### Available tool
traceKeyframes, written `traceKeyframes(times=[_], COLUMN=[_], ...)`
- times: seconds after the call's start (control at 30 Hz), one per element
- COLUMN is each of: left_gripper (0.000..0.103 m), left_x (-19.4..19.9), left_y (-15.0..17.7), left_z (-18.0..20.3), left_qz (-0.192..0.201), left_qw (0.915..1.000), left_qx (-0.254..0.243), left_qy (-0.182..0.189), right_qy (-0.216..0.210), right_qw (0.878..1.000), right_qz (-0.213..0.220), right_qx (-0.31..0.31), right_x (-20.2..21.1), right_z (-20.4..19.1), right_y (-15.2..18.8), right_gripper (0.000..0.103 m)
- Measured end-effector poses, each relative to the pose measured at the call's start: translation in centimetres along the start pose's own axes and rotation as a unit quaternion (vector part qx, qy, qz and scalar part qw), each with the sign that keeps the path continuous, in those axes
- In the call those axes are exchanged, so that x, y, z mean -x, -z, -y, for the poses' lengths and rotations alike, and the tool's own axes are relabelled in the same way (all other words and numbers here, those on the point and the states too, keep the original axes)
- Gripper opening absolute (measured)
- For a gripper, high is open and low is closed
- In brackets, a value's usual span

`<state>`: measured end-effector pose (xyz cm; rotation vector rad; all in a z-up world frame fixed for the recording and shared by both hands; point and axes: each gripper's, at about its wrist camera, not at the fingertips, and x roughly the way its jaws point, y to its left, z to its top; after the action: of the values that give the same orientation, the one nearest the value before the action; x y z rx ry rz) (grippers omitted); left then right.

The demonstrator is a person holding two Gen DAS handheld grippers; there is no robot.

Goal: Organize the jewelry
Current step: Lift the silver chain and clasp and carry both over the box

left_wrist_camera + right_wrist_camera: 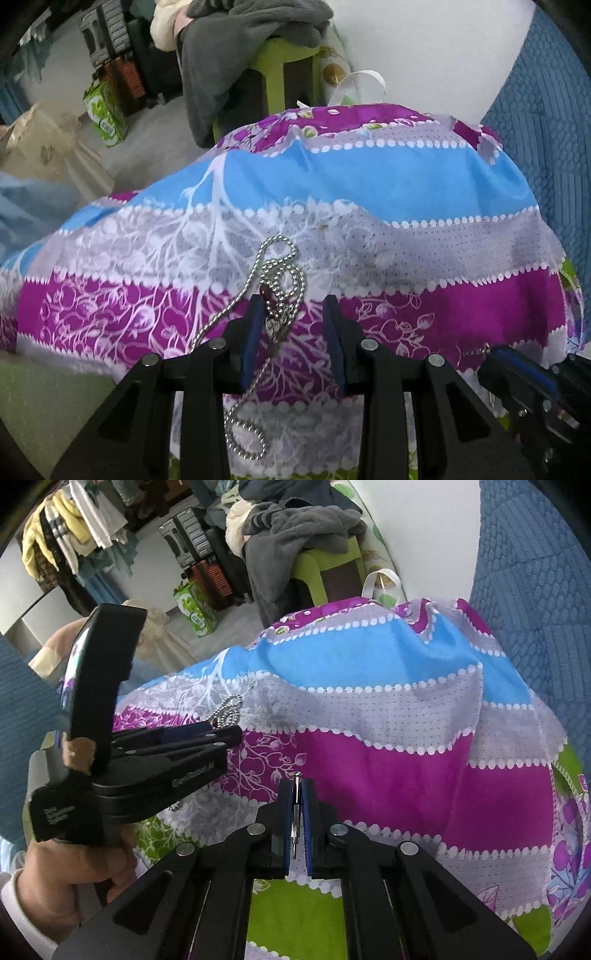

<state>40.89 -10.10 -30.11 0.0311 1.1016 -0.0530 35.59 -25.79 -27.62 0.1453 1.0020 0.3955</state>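
A silver ball-chain necklace (284, 273) with a heart pendant (274, 326) lies in loops on the patterned cloth (406, 302). My left gripper (295, 306) is open, its blue pads either side of the pendant, just above the cloth. It also shows at the left of the right wrist view (207, 734), with the chain (229, 712) past its tips. My right gripper (295, 786) is shut on a thin silver chain piece (294, 812) that runs between its pads. The right gripper shows at the lower right of the left wrist view (517, 373), a bit of fine chain (476, 350) at its tip.
The purple, blue and grey cloth covers a raised surface over a green cloth (295, 915). A blue quilt (535, 590) is at the right. Behind stand a green stool with grey clothes (258, 37), suitcases (207, 554) and a green box (105, 114).
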Motion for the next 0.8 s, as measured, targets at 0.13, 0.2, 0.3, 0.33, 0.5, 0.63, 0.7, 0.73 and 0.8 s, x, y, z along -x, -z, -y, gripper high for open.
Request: traceKeyframes(times=[0.13,0.2,0.3,0.33,0.5,0.63,0.7,0.73,0.8], left_gripper=[0.016,0.009,0.004,0.002,0.002,0.003,0.003,0.003,0.003], left_x=[-0.2,-0.1,0.0,0.3,2.8,5.9,7.6,8.3,9.7], left_y=[-0.2,-0.2,-0.3,-0.2,0.5,1.2,1.6,1.9,2.6], left_z=[0.3,0.2,0.1,-0.1,-1.4,-1.9,-2.1,-2.3,-2.8], left_qz=[0.009,0.010,0.005,0.006,0.001,0.021,0.032,0.036,0.041], left_qw=[0.9999,0.9999,0.9999,0.9998,0.9964,0.9937,0.9927,0.9923,0.9913], left_qx=[-0.004,0.003,0.012,0.019,0.063,0.075,0.075,0.078,0.083], left_qy=[-0.013,-0.008,0.001,0.008,0.056,0.081,0.090,0.089,0.093], right_qy=[0.006,0.008,0.011,0.011,0.013,0.009,0.012,0.018,0.021], right_qw=[1.000,1.000,1.000,1.000,1.000,1.000,0.999,0.999,0.998], right_qz=[-0.004,-0.001,0.002,0.003,0.008,0.018,0.022,0.019,0.027], right_qx=[0.005,0.005,0.007,0.010,0.020,0.020,0.027,0.032,0.050], right_x=[-0.2,-0.2,-0.2,-0.2,0.2,1.0,1.5,1.8,3.0], right_z=[-0.2,-0.2,-0.4,-0.5,-0.9,-1.3,-1.8,-2.2,-3.1], right_y=[0.1,0.0,0.0,0.0,0.3,0.3,0.4,0.5,0.7], right_gripper=[0.004,0.004,0.004,0.004,0.004,0.004,0.004,0.004,0.004])
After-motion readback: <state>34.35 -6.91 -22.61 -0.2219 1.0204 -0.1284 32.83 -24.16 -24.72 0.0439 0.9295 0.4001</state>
